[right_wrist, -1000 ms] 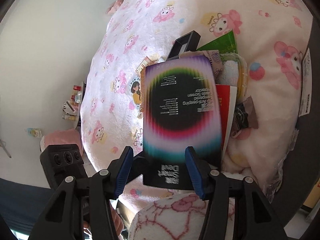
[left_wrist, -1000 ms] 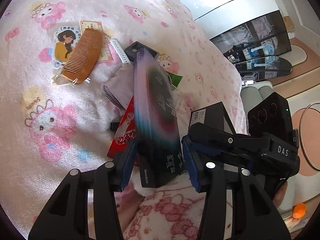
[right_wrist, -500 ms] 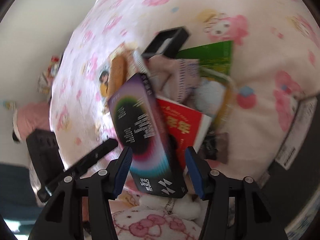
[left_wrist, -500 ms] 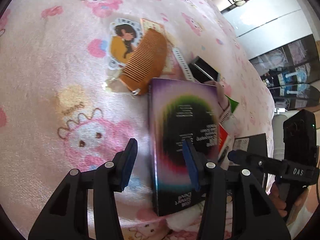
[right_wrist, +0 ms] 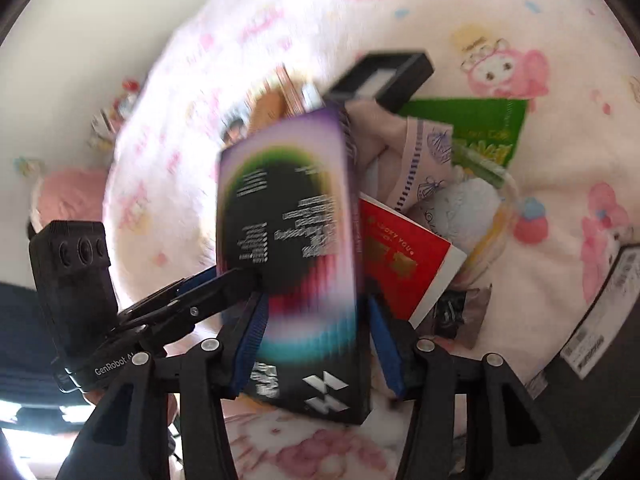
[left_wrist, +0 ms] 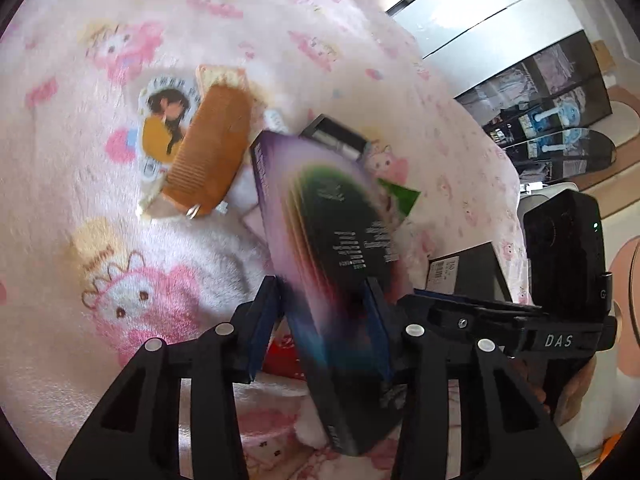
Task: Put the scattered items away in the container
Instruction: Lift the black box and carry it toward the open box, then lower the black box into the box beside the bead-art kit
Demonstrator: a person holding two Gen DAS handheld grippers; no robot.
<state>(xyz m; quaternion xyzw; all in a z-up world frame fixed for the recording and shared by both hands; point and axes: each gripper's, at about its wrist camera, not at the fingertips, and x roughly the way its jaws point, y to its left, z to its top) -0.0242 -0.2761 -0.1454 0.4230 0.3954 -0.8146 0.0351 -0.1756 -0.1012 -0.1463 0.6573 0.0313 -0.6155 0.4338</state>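
Observation:
A flat purple-and-black box (left_wrist: 336, 264) stands tilted over the pink blanket, and it also shows in the right wrist view (right_wrist: 292, 248). My left gripper (left_wrist: 320, 328) has its blue pads on both sides of the box. My right gripper (right_wrist: 316, 340) straddles the box's lower end the same way; both frames are blurred, so contact is unclear. Behind lie a wooden comb (left_wrist: 212, 160), a red book (right_wrist: 404, 256), a green packet (right_wrist: 476, 128) and a small black box (right_wrist: 380, 76). The container is a dark box (right_wrist: 600, 320) at the right edge.
A cartoon-girl card (left_wrist: 164, 120) lies under the comb. A pale cloth pouch (right_wrist: 408, 152) and a clear tub with a blue item (right_wrist: 468, 212) sit by the red book. A dark foil packet (right_wrist: 456, 312) lies near the right gripper. Shelves (left_wrist: 552, 120) stand beyond the bed.
The box has tipped back between both grippers' pads after leaning over the blanket half a second ago. Both cameras have swung, and the views are blurred.

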